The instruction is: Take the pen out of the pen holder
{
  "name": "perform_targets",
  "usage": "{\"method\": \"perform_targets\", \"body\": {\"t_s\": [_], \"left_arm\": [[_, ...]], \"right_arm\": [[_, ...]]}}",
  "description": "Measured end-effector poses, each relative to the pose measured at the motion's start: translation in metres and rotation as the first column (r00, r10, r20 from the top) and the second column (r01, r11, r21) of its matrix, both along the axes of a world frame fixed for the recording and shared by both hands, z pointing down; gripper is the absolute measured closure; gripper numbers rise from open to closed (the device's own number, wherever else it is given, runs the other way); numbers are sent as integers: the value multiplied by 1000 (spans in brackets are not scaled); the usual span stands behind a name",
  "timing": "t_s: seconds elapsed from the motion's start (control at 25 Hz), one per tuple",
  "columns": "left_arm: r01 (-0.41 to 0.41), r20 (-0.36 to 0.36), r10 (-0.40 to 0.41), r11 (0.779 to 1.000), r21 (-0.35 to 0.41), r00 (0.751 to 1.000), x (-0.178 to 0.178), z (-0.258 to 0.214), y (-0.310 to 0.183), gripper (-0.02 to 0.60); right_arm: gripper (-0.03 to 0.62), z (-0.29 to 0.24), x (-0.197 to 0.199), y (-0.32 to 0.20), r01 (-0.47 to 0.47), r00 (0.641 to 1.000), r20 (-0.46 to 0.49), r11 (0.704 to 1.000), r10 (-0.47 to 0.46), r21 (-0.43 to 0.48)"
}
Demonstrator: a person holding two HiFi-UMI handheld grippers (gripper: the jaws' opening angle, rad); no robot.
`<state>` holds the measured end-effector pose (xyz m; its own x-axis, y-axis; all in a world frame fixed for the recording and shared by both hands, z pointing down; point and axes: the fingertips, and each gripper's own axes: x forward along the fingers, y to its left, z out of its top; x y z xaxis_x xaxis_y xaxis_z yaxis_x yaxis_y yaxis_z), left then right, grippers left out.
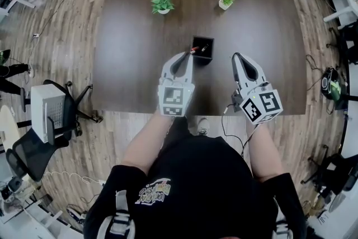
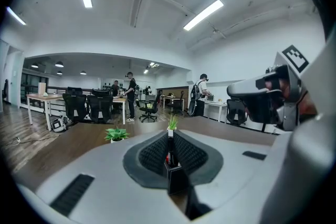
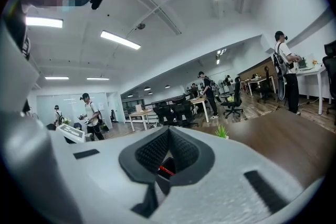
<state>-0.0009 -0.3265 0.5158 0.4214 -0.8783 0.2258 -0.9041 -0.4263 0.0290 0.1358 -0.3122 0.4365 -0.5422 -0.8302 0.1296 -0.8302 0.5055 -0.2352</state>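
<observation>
- Left gripper [image 1: 187, 54]: jaws nearly shut, pinching a thin, dark, stick-shaped pen [image 2: 170, 153] with a red part. The left gripper view shows the shaft upright between the ribbed black pads.
- The grip is high on the shaft, probably so the pen comes straight up past the rim.
- The pen's lower end sits at the mouth of the square black pen holder [image 1: 203, 60]. I can't tell whether it's fully clear, so I'd call the extraction under way, not done.
- The gripper comes in from 7 o'clock of the holder, which keeps the opening unobstructed.
- Right gripper [image 1: 236, 56]: jaws fully together with nothing between them, parked at 4 o'clock of the holder and apart from it. It looks idle and isn't bracing the holder.
- The holder is a rigid, straight-walled, matte box with an open top, and something pale is inside it. It looks light, so it may drag up with the pen.
- The dark brown wood-grain desk [image 1: 140, 36] is flat, smooth and low-friction.
- Two small green potted plants [image 1: 163, 5] in white pots stand at 11 and 1 o'clock of the holder, well apart from it and out of the way.
</observation>
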Motion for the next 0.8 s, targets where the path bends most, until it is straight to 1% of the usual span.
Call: {"method": "perform_targets", "body": {"t_s": [0.28, 0.44, 0.68, 0.8], "left_arm": [[7, 0, -7, 999, 32, 1000, 2, -20, 15, 554], [25, 1, -25, 998, 53, 1000, 2, -35, 24, 554], [58, -3, -58, 993, 107, 998, 5, -62, 43, 554], [75, -8, -75, 990, 119, 997, 6, -75, 56, 554]], "right_arm": [[589, -8, 2, 8, 17, 1000, 20, 1000, -18, 23], [589, -14, 6, 14, 30, 999, 32, 999, -31, 35], [589, -24, 14, 29, 55, 997, 52, 996, -59, 69], [589, -30, 18, 40, 73, 995, 57, 994, -78, 81]]}}
